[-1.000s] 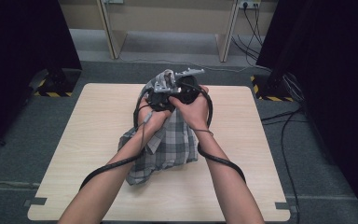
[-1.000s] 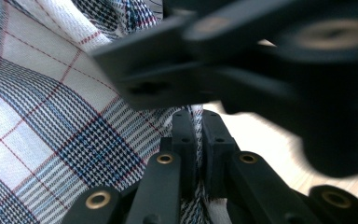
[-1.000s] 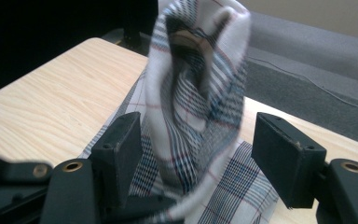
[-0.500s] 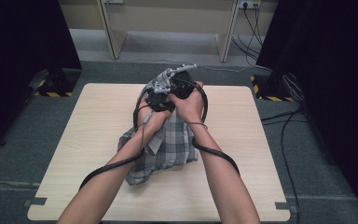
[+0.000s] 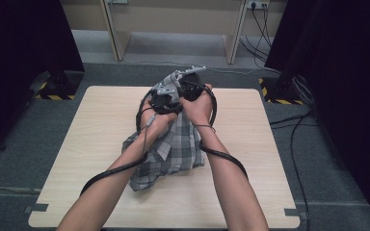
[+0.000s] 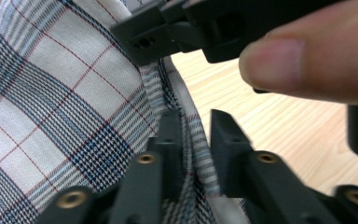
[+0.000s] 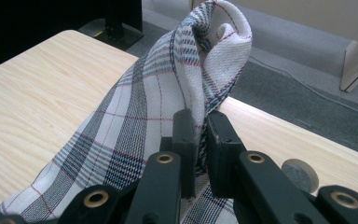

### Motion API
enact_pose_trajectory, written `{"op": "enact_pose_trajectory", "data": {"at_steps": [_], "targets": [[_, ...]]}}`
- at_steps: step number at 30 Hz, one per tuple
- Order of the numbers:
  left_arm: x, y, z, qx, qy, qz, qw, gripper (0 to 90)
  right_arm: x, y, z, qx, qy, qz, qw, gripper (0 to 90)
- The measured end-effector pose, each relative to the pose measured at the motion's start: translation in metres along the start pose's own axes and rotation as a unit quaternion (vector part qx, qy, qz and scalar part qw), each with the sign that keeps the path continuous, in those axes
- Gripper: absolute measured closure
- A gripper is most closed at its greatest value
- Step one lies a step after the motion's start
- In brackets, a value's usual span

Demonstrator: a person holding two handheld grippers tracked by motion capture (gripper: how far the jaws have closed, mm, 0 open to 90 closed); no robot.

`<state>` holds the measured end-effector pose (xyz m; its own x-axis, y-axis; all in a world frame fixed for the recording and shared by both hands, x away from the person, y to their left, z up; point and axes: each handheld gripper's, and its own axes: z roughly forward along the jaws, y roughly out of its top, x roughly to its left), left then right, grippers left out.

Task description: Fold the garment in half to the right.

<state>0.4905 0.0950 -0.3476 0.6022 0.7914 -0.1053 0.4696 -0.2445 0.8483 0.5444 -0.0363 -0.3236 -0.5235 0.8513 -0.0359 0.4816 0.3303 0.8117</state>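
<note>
Nearest you, your forearms are reaching in over the front edge of the pale wooden desk, black cables trailing along both. Between them the checked grey-and-white woven cloth is lying partly bunched on the middle of the desk, its lower half resting on the wood while its far end is being lifted.

Farther out, your hands are meeting close together above the cloth. The left gripper has just been opening its fingers; they are standing narrowly apart, with a fold of the cloth's edge running between them and lying against one finger, the other clear of it. The right gripper has just been closing its fingers, and they are pinching a raised fold of the cloth, whose top is curling over above them.

By my judgement you are passing the grip from the left to the right: the cloth is gathered and raised at one end, but not yet spread or folded flat. What is left is taking a second hold elsewhere with the left.

Beyond lies grey floor.
</note>
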Motion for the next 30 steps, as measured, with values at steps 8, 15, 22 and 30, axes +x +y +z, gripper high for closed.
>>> {"op": "enact_pose_trajectory", "data": {"at_steps": [8, 15, 22, 30], "targets": [[0.004, 0.005, -0.025, -0.005, -0.031, 0.007, 0.9995, 49.5, -0.011, -0.006, 0.003, 0.001, 0.002, 0.026, 0.9997, 83.8], [0.01, 0.008, -0.048, -0.018, -0.032, 0.013, 0.9992, 48.5, -0.017, -0.01, 0.006, 0.006, -0.004, 0.031, 0.9995, 83.9], [0.019, 0.002, -0.057, -0.018, -0.026, 0.011, 0.9994, 48.6, -0.024, -0.017, 0.011, 0.016, -0.012, 0.039, 0.999, 84.0], [0.03, -0.02, -0.057, -0.002, -0.026, 0.005, 0.9997, 48.6, -0.041, -0.041, 0.031, 0.049, -0.03, 0.063, 0.9964, 84.0]]}}
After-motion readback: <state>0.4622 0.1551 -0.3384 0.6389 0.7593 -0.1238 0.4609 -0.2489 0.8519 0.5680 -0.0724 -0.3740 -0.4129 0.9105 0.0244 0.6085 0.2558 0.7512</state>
